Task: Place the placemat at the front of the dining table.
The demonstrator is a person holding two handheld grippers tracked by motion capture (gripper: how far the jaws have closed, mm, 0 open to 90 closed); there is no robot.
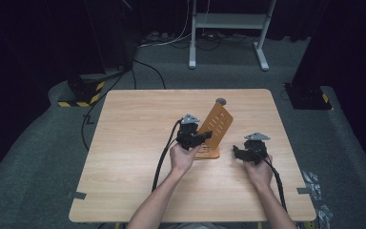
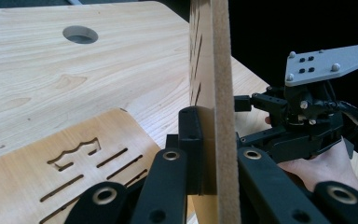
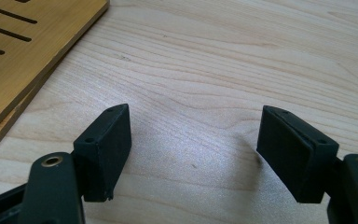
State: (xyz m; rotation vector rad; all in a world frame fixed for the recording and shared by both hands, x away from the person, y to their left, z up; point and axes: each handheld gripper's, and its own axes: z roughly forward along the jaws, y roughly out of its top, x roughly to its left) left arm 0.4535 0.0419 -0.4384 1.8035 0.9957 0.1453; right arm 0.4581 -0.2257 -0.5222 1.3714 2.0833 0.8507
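Slotted panel, tilted upright over base, clamped edgewise in left gripper; right gripper agape, empty, beside base on tabletop; risk: panel pivots in narrow pinch

place: lab | signs: black curtains round the wood table | grey carpet under it | cables and a metal stand behind it
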